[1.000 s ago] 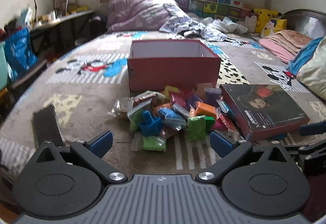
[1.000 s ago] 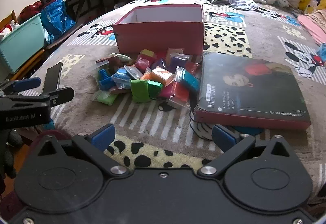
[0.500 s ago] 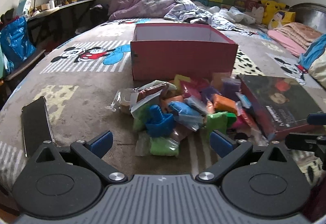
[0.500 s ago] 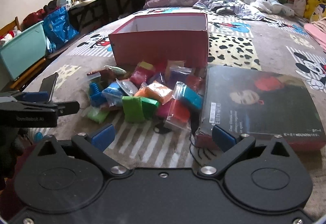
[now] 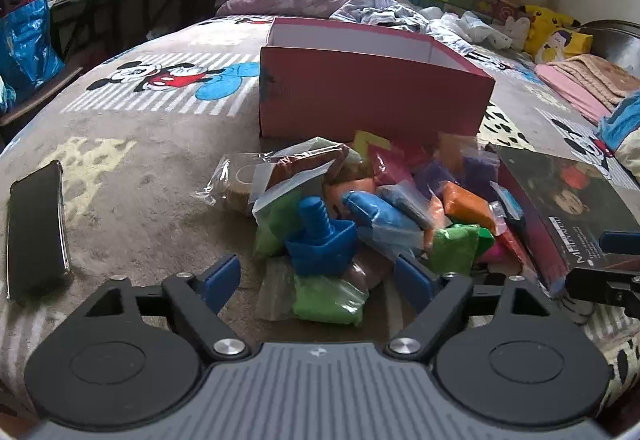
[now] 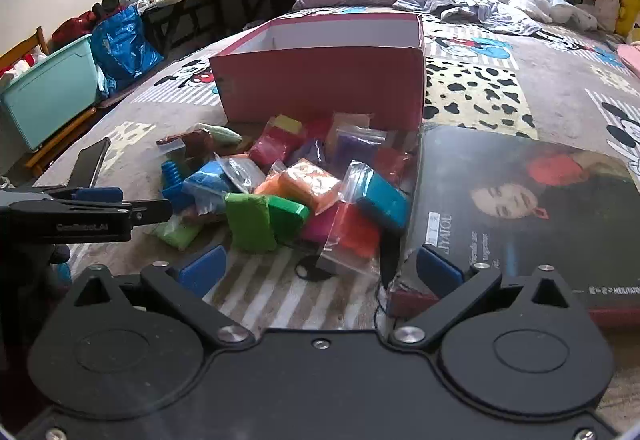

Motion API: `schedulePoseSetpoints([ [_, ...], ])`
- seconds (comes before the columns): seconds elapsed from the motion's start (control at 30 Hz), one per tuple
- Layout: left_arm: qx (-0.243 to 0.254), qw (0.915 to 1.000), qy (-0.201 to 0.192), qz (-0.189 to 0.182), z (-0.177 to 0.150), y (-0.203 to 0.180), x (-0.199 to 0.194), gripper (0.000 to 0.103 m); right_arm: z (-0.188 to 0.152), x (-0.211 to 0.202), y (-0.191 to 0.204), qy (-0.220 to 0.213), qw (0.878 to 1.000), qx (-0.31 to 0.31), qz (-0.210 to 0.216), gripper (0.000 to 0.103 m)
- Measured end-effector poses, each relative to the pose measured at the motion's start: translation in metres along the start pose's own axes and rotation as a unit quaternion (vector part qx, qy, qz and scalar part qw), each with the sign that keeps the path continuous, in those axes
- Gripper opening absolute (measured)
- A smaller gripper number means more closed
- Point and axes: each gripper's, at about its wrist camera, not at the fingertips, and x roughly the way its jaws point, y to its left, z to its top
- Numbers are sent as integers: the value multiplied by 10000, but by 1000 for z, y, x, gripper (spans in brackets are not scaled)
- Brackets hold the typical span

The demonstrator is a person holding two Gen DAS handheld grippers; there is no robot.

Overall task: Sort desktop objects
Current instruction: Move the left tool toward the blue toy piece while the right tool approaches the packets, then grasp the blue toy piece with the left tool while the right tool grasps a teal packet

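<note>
A pile of coloured clay bags (image 5: 400, 208) lies on the bed in front of an open pink box (image 5: 372, 88). A blue plastic toy (image 5: 320, 240) sits at the pile's near left edge. My left gripper (image 5: 320, 280) is open and empty, low over the bed, its fingers on either side of the blue toy and a green bag (image 5: 328, 300). My right gripper (image 6: 320, 268) is open and empty, just before the pile (image 6: 304, 192), its right finger over the corner of a dark book (image 6: 520, 212). The pink box (image 6: 328, 80) stands behind.
A black phone (image 5: 36, 232) lies on the bed at the left. The book (image 5: 572, 212) lies right of the pile. A teal bin (image 6: 48, 92) and a blue bag (image 6: 124, 44) stand beside the bed. Bedding and plush toys lie at the back.
Both grippers have moved forward and lower toward the pile. The left gripper's fingers now flank the blue toy. Both stay open.
</note>
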Motion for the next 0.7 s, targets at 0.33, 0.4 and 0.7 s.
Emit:
schedulePoseSetpoints([
  [0.33,-99,9998,107,-124,3,6,25,59,1,24,3,-66,9994,-315,137,102],
  [0.4,-122,9997,126,-177,3,7,28,55,1,28,3,-61,9992,-367,150,102],
  [0.7,-125,9996,74,-238,6,8,38,49,0,43,4,-111,9981,-604,101,99],
])
